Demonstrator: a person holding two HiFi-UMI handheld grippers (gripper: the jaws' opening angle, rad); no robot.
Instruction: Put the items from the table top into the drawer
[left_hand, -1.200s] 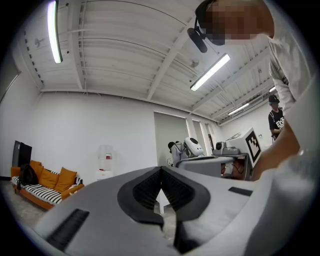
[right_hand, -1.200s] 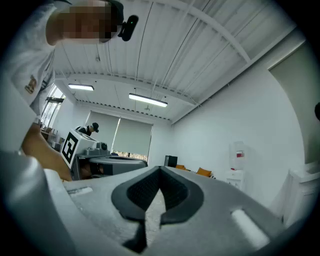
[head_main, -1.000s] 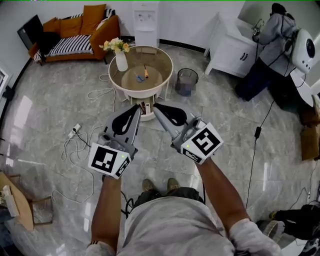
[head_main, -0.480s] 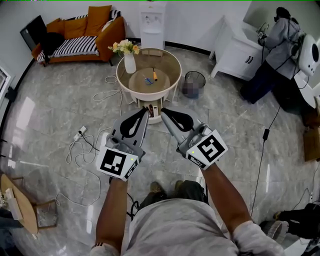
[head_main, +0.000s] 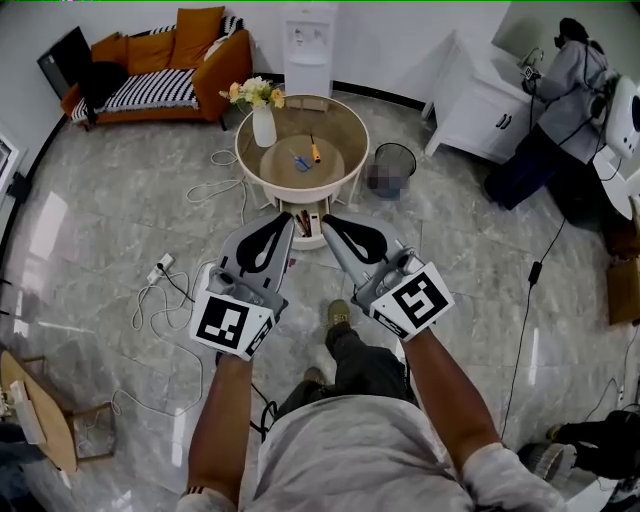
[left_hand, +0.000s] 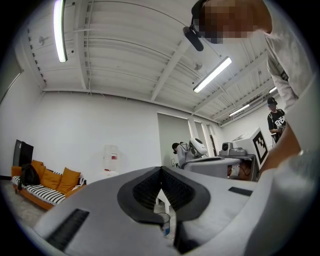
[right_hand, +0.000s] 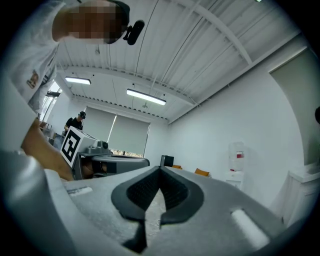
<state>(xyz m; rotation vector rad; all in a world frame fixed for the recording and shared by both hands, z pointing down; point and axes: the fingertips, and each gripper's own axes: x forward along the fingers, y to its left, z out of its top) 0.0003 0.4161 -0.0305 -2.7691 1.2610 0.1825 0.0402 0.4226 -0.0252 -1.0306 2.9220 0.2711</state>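
A round two-tier table (head_main: 343, 124) stands ahead on the marble floor. On its inner wooden disc lie an orange-handled tool (head_main: 314, 150) and a small blue item (head_main: 300, 162). A white vase of flowers (head_main: 263, 122) stands at its left rim. Below the top, an open drawer (head_main: 306, 216) shows between my gripper tips, mostly hidden. My left gripper (head_main: 289, 217) (left_hand: 160, 170) and right gripper (head_main: 324, 219) (right_hand: 160, 170) are side by side, both shut and empty, short of the table.
A black wire bin (head_main: 391, 160) stands right of the table. Behind the table are a water dispenser (head_main: 307, 45) and an orange sofa (head_main: 160, 60). White cables (head_main: 165, 285) lie on the floor at left. A white cabinet (head_main: 480, 100) and a person (head_main: 560, 90) are at the far right.
The table has come closer and shifted right in the head view as the person stepped forward. Both grippers moved along with the person, still shut and empty.
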